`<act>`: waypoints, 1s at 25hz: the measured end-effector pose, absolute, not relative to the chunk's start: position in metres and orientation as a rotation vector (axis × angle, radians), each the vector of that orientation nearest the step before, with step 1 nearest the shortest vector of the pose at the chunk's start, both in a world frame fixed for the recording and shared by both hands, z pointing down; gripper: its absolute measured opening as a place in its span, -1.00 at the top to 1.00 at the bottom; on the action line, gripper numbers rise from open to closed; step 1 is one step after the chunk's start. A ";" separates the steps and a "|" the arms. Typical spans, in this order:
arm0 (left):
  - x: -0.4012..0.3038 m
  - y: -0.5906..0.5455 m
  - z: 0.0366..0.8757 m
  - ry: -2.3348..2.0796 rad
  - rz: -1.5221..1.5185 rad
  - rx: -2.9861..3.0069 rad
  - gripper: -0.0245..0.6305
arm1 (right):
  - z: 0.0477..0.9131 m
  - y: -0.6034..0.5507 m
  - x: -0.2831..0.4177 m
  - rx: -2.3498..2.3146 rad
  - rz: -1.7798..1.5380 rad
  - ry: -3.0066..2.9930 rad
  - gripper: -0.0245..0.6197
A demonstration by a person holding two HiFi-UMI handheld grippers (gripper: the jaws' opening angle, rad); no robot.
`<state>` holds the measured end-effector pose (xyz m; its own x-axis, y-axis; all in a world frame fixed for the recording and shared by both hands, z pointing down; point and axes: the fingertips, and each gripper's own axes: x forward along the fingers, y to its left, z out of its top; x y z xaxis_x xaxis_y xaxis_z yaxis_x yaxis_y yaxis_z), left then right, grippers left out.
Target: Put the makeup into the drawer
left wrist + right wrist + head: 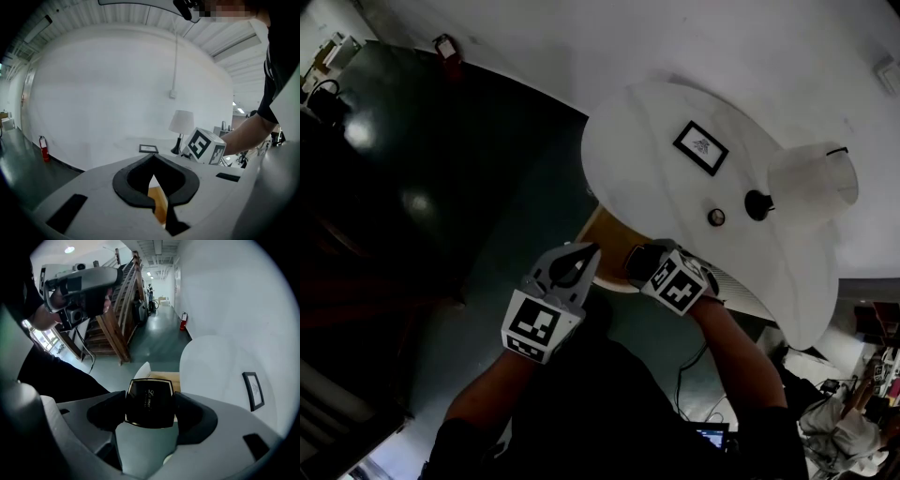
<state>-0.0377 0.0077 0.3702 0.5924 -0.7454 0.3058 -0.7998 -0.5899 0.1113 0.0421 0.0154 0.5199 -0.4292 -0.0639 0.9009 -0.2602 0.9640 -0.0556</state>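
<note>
Head view, with both gripper views. The right hand-held gripper [637,264] is closed on the makeup compact [150,400], a black square case with a thin gold rim and gold script on its lid. The case is clamped by its two sides between the jaws and stands clear of any surface. It is held at the near edge of the desk [656,169], just beside the open drawer [605,240], whose pale wooden interior shows directly beyond the case in the right gripper view. The case is not inside the drawer.

The left hand-held gripper [587,253] is closed with its jaw tips meeting and nothing between them. Only a narrow slit remains lower down, through which the drawer's wood is visible. It hangs next to the right one, over the drawer's left side. The marker cube [206,145] of the right hand-held gripper appears close by in the left gripper view.

On the white, rounded desk top stand a black-framed picture [701,147] near the middle, a table lamp [814,178] with a white shade towards the right edge, and a small round object [716,217] just beside the lamp's dark base. Beyond the desk a red fire extinguisher [44,147] stands against the white wall. The floor [422,206] is dark and glossy.
</note>
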 end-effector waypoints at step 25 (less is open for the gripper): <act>-0.076 -0.024 0.446 -1.240 0.369 2.622 0.89 | 0.662 -0.006 -0.025 0.223 0.192 -1.917 0.00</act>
<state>-0.0760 -0.0238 0.4456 0.6129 -0.7246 0.3152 -0.7791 -0.6207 0.0881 -0.0254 -0.0065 0.6625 -0.3421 -0.0624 0.9376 -0.2472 0.9686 -0.0257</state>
